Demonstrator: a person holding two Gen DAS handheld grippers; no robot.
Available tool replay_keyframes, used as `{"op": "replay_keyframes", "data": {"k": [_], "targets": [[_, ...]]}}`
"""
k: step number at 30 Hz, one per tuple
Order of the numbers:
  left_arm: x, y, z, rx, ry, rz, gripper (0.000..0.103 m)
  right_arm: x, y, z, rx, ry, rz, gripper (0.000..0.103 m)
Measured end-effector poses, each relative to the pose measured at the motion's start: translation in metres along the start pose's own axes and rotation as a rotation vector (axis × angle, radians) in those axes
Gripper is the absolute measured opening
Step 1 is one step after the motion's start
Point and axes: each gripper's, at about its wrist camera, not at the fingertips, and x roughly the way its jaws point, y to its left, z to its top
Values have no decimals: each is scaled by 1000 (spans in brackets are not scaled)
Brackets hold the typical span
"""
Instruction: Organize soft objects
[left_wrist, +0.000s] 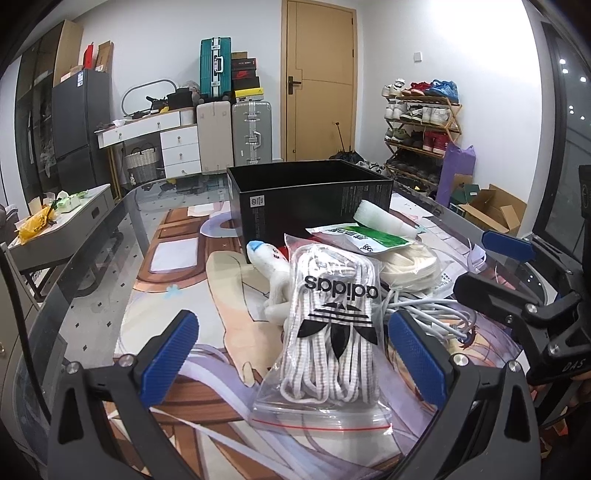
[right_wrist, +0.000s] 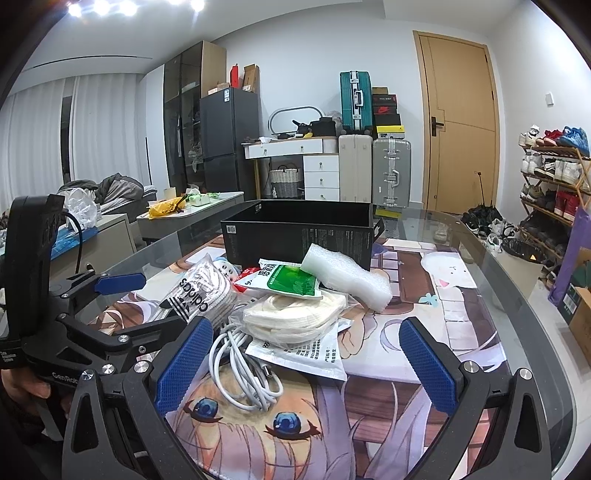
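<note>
Your left gripper and right gripper both wear blue, dot-textured pads on black frames. At twelve o'clock from your left gripper lies a clear zip bag of white, grey-flecked shoelaces, printed with a black adidas trefoil and edged by a red line. Past it stands the black box. At eleven o'clock from your right gripper coils a white cable; beyond it, cream laces, a green-and-white packet and white foam.

adidas lace bag between spread left tongs, black box beyond
</note>
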Motion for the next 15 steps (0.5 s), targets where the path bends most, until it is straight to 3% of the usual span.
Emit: {"op": "replay_keyframes", "data": {"k": [11,13,15], "targets": [[8,-4,3,21,24,-22,101,0,0,-1,1,2,0,103],[9,-4,3,18,26,-32,96,0,1,-1,1,1,-1,103],[10,-4,3,18,40,-38,84,0,1,-1,1,1,-1,103]]}}
